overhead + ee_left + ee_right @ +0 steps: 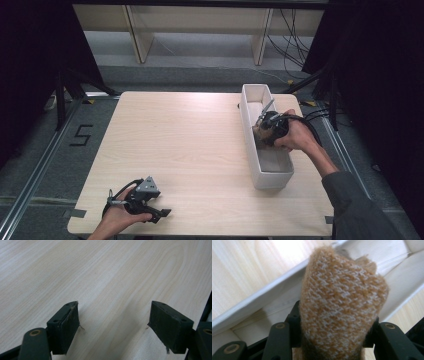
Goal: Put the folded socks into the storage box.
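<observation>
A knitted tan-and-white cloth [342,297] stands bunched between the jaws of my right gripper [334,326], which press on both its sides. In the high view that gripper [263,131] reaches down into the long white bin [248,142] near its middle, and the cloth [258,134] shows as a brownish lump at its tip. The bin's white wall [259,302] runs diagonally behind the cloth. My left gripper [161,214] lies at the table's front left, held by a hand; its jaws [113,322] stand wide apart over bare wood with nothing between them.
The light wooden table [175,135] spreads between the two hands. The bin stands lengthwise along its right side. Black stands and cables flank the table on the grey floor, and pale shelving is at the back.
</observation>
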Demonstrator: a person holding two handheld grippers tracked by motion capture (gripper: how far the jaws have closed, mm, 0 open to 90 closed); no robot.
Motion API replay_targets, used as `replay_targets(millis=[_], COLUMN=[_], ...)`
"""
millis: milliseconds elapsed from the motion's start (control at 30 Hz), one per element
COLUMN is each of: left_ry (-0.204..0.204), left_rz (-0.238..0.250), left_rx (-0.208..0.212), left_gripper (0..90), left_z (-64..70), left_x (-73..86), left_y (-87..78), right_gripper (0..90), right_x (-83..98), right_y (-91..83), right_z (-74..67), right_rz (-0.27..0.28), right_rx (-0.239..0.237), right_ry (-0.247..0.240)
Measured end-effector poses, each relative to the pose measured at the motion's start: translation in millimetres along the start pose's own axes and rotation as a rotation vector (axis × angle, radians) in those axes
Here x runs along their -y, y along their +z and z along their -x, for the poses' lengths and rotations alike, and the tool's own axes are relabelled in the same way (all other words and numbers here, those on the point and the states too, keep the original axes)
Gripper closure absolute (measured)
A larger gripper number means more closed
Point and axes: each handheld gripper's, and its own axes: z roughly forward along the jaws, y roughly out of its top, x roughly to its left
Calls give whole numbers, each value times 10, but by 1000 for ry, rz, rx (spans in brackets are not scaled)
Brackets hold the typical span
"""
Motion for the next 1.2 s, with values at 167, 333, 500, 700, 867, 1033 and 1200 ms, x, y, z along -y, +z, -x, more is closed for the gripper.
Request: replay_targets(millis=[167,333,500,700,867,1033,1200], left_ry=[5,6,9,3,4,5,4], left_rz=[0,-1,-5,-1,-4,-3,-5], left_rx=[1,2,1,-5,-2,-8,-3], left_gripper=[234,233,234,234,234,234,234], left_z=[7,-7,-6,-14,-17,-13,-16], left_x=[-1,-1,3,9,14,13,15], left_y=[-15,-8,-8,2,-8,-4,-5], right_gripper=[423,386,525,572,578,581,564], right_x=[40,81,76,-6,5,89,199], right_y=[1,-219,-263,-128,-51,48,217], right_z=[-92,6,-1,-183,-281,-387,-449], right_rz=[18,117,125,45,10,-26,-38], right_rx=[-19,-35,-53,-70,-82,-115,-186], right_ry=[44,151,121,-16,-123,-154,-140])
